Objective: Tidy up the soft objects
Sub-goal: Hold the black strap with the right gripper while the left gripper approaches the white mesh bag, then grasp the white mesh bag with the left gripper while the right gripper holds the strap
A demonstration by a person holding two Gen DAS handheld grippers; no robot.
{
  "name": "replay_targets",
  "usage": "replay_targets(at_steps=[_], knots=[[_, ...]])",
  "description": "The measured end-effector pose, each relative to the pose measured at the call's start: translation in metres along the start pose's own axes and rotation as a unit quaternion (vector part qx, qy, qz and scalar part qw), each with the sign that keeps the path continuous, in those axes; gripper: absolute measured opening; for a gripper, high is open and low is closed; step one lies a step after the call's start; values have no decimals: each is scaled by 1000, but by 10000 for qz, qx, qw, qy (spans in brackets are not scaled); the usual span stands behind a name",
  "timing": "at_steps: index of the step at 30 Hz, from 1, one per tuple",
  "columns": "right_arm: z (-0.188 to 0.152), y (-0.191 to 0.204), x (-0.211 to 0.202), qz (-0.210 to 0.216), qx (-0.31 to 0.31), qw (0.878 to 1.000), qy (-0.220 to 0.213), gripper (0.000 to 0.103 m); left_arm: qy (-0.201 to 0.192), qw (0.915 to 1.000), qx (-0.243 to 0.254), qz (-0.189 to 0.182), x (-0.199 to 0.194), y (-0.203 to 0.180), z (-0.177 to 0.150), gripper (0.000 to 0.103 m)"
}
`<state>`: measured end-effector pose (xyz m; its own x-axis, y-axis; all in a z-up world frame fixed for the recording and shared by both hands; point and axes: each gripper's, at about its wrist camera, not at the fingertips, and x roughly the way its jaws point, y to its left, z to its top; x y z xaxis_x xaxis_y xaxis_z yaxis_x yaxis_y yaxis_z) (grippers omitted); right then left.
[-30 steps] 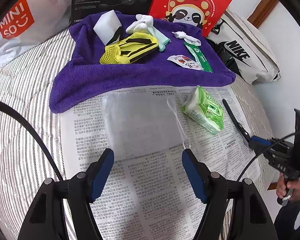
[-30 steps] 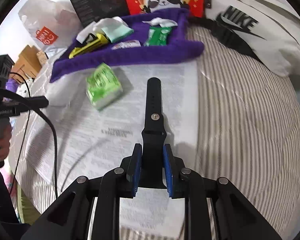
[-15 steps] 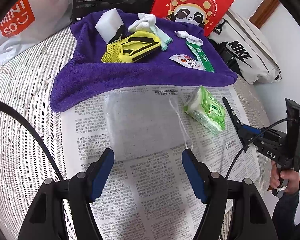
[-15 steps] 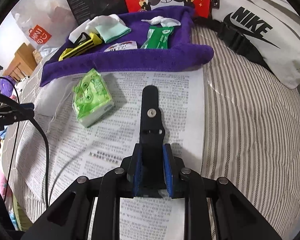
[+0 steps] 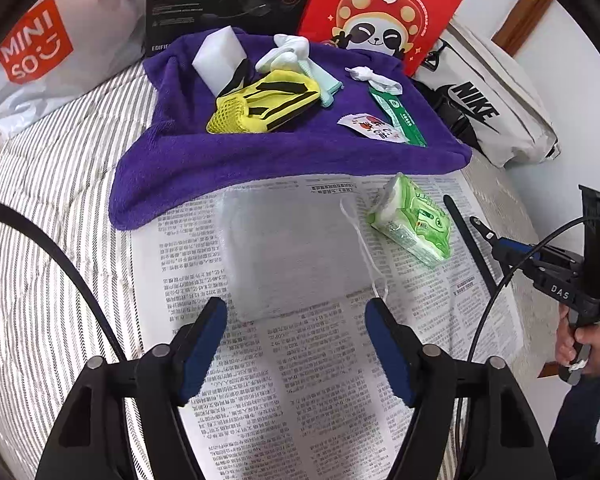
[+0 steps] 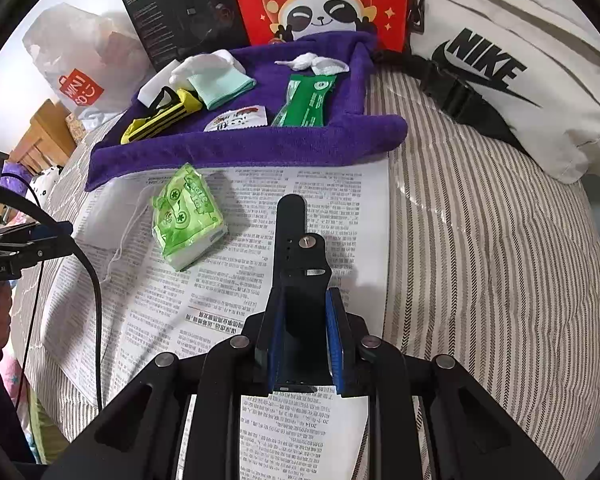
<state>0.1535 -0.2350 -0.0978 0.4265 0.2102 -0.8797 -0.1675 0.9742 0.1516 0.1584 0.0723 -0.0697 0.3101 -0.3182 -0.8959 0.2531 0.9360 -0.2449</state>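
Right wrist view shows the right gripper (image 6: 304,336) clenched on a black strap (image 6: 296,248) above the newspaper (image 6: 228,280), its near end hidden between the fingers (image 6: 274,340), while the left gripper (image 5: 296,344) is opening, empty, over what may be a bagged face mask (image 5: 296,248).

The towel (image 5: 284,160) is purple, the tissue pack (image 5: 414,222) green, the bedcover (image 6: 480,240) grey-and-white striped, the strap (image 6: 296,248) black.

**Readable print on the bed**

"MINISO" stands on the white plastic bag (image 5: 40,64); "NIKE" on the white pouch (image 5: 496,108); "Hi" on the red panda bag (image 5: 384,12); "DAS" on the right gripper (image 5: 485,236); "GenRobot.AI" on the left gripper (image 6: 40,236).
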Motion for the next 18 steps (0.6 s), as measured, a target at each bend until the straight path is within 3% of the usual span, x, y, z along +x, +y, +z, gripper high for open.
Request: replay_targets(at_steps=[5, 9, 12, 14, 18], knots=[[-1, 3, -1, 51, -31, 10000, -2, 20, 48, 9999, 94, 125, 13, -10, 10, 76], [-2, 5, -3, 184, -94, 9998, -24, 21, 94, 9999, -59, 105, 34, -12, 21, 83], [-4, 6, -1, 232, -157, 9996, 14, 21, -110, 9996, -228, -96, 35, -13, 28, 85], [-5, 5, 1, 269, -170, 9995, 38, 21, -26, 9995, -281, -156, 40, -14, 31, 90], [-8, 3, 7, 332, -127, 9993, 84, 21, -4, 9988, 229, 436, 52, -35, 35, 99]])
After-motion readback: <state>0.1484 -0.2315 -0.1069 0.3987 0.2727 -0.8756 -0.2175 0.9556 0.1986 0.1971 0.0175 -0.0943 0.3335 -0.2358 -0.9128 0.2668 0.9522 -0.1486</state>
